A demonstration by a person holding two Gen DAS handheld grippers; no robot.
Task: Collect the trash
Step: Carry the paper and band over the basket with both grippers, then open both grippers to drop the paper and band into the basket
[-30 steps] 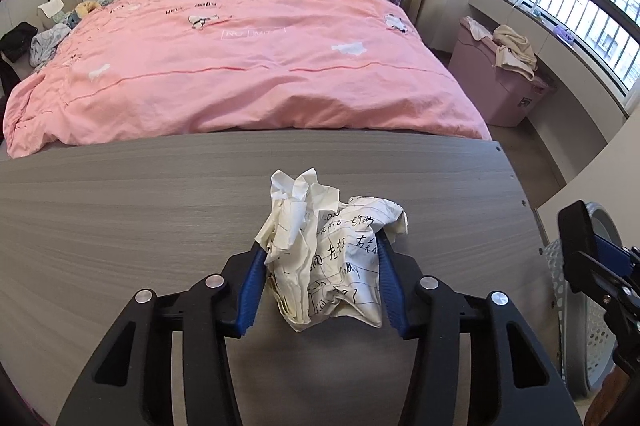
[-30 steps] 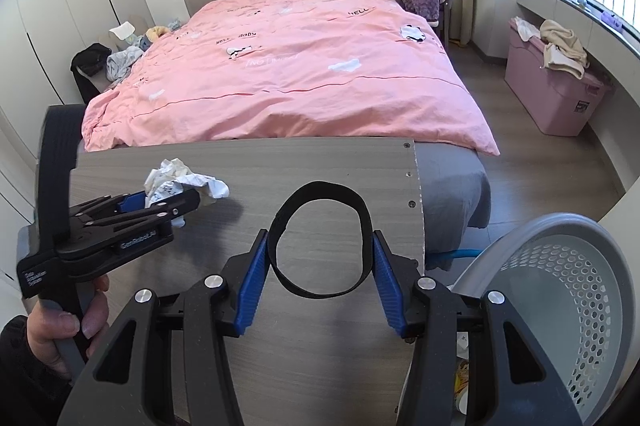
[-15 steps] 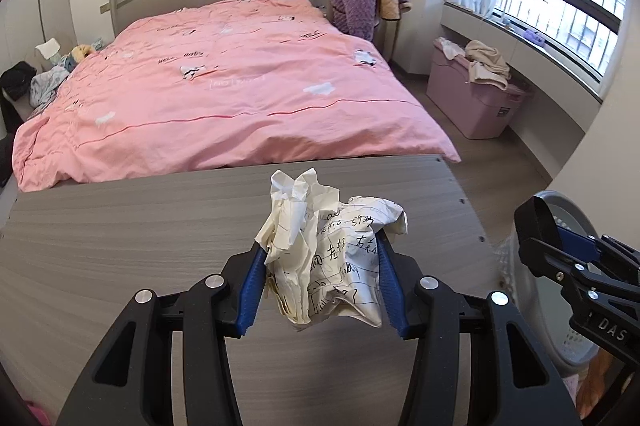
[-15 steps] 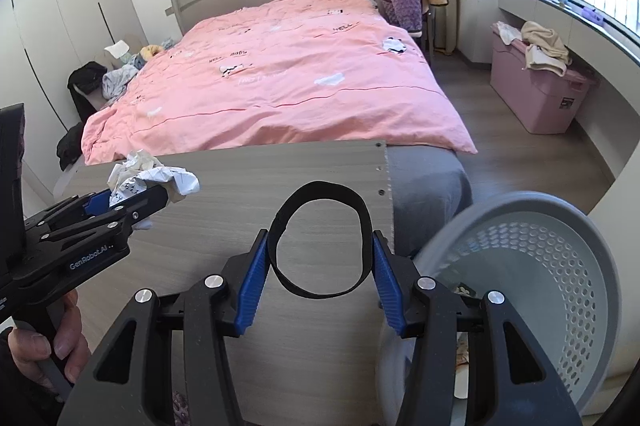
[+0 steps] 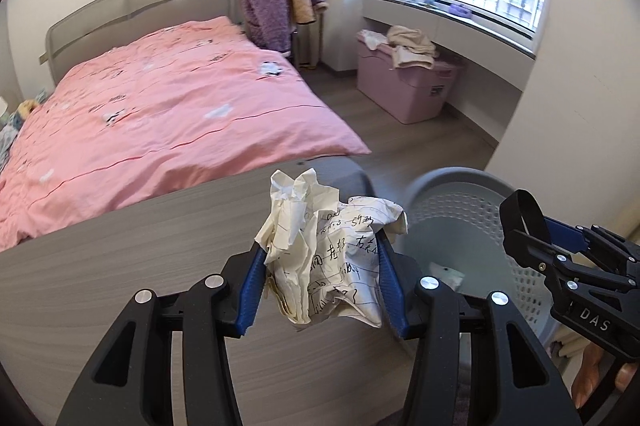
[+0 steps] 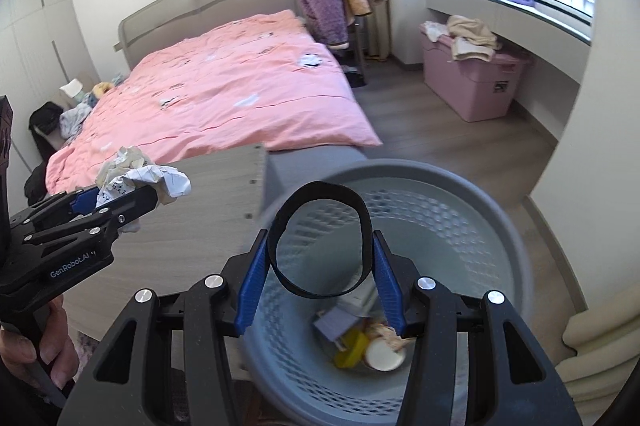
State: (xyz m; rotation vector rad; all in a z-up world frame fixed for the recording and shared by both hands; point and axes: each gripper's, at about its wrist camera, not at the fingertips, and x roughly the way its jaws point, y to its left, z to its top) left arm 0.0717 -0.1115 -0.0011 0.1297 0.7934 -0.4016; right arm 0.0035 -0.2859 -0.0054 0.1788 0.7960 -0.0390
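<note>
My left gripper (image 5: 320,286) is shut on a crumpled ball of written-on paper (image 5: 328,254) and holds it above the right end of the grey wooden table (image 5: 120,266). The paper ball also shows in the right wrist view (image 6: 140,181). My right gripper (image 6: 320,286) is shut on a black band loop (image 6: 320,242) and holds it over the open grey perforated trash basket (image 6: 480,226). The basket (image 5: 460,218) stands on the floor just right of the table and holds several pieces of trash.
A bed with a pink duvet (image 5: 160,113) lies beyond the table. A pink storage box (image 5: 408,85) with clothes on it stands under the window ledge. A chair draped in purple clothing (image 5: 268,9) stands by the bed. A white wall corner (image 6: 600,105) is at the right.
Both grippers have swung right with their loads. The right gripper with the band has moved from over the table to over the basket. The left gripper has neared the table's right end.
</note>
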